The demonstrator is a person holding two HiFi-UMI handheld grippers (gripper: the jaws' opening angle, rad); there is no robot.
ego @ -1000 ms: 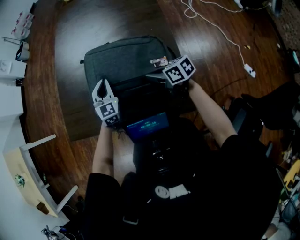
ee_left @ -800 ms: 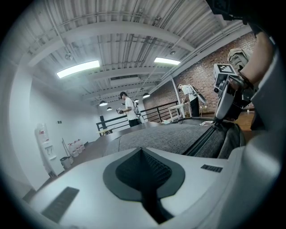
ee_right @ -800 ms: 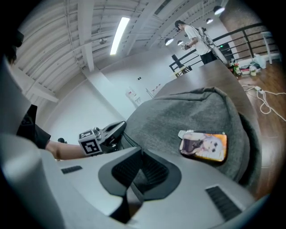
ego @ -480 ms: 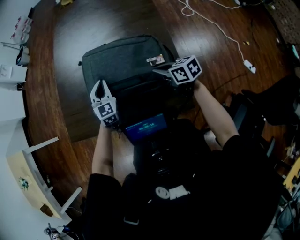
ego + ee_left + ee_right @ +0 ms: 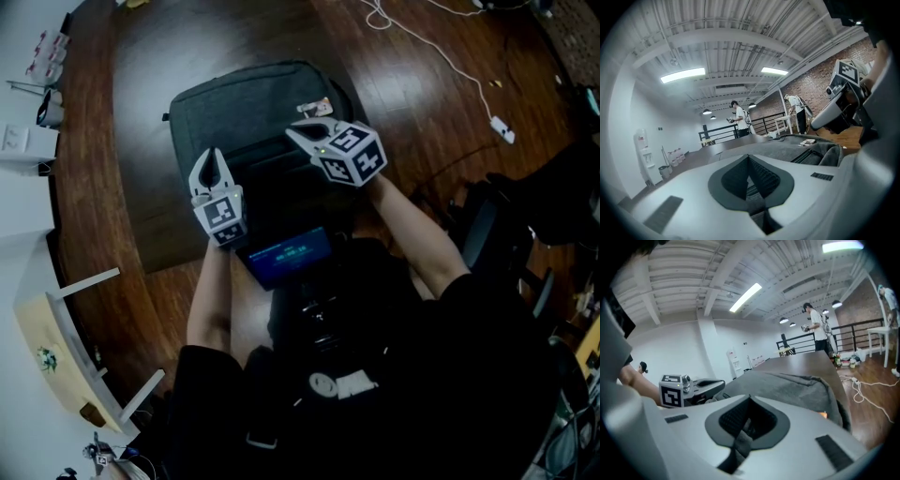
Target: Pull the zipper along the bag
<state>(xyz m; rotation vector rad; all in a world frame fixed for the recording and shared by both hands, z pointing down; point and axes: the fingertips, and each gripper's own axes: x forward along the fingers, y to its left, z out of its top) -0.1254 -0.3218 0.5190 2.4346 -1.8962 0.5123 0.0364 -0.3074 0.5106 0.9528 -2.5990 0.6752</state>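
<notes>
Right tongs [image 5: 298,133] closed on grey pull strap [image 5: 740,441] above bag [image 5: 234,103]; left tongs [image 5: 210,157] closed empty, should pin bag while pulling.

**Bag** [image 5: 246,111]: dark grey fabric backpack, laid flat on the dark wooden worktop [image 5: 141,56], its long axis running away from the person. The near half gaped open onto a black interior [image 5: 281,192]; the far half was smooth and closed. A small pale tag [image 5: 314,106] sat at its far right edge. A flat grey strip [image 5: 739,439] was pinched between the fingers of the right gripper [image 5: 750,400]. The zipper slider was not discernible.
</notes>
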